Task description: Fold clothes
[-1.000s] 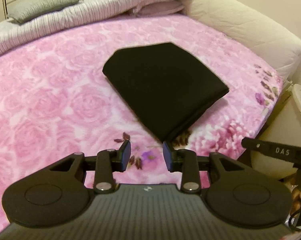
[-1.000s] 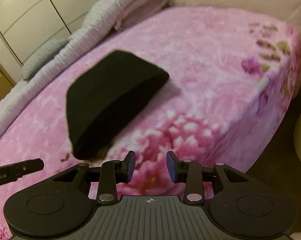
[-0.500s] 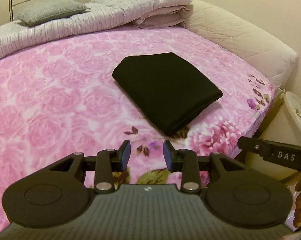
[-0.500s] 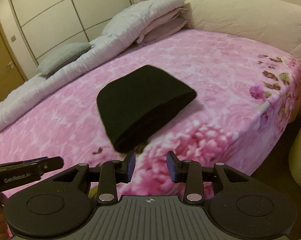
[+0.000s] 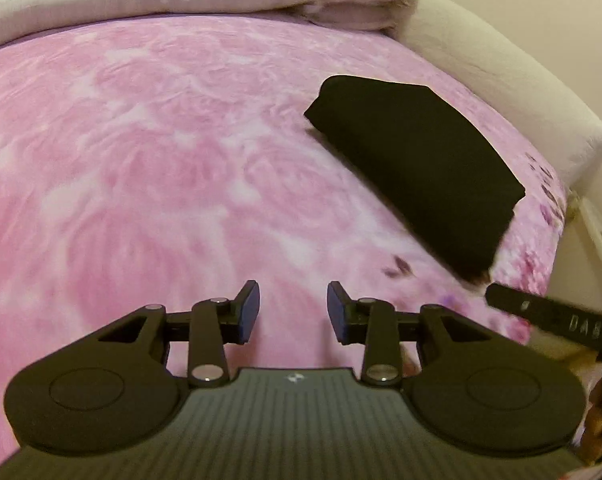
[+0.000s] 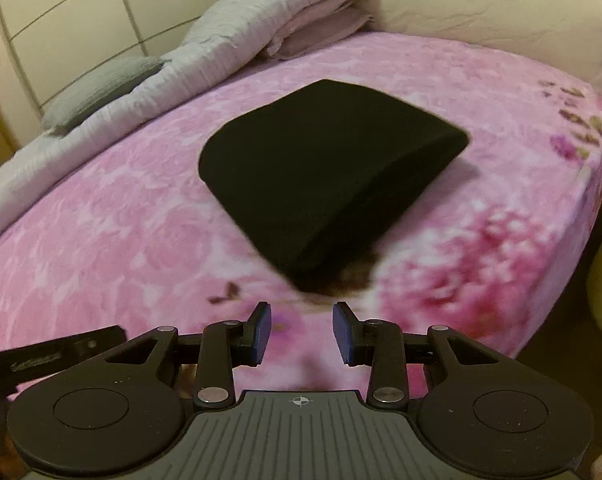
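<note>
Two grippers sit apart and empty in my views: the left gripper (image 5: pixel 293 306) has its jaws spread over bare blanket at the lower centre of its frame, and the right gripper (image 6: pixel 302 332) has its jaws spread likewise, gripping nothing. One black, flat, rectangular folded cloth (image 6: pixel 325 172) lies at the centre of the right view and at the right of the left view (image 5: pixel 417 164), resting on the pink rose-patterned plush blanket (image 5: pixel 161 152) near the bed's corner. Its layers look stacked and its edges squared, so I judge it already lies as folding would leave it; whether more folds are wanted I cannot settle. I hold both tools short of the cloth, probably because nothing needs pinching now. Grey and pale striped folded bedding (image 6: pixel 277 20) fills the upper part of the right frame, with a grey pillow (image 6: pixel 97 88) at upper left. No baskets, drawers or other containers show in either view.
</note>
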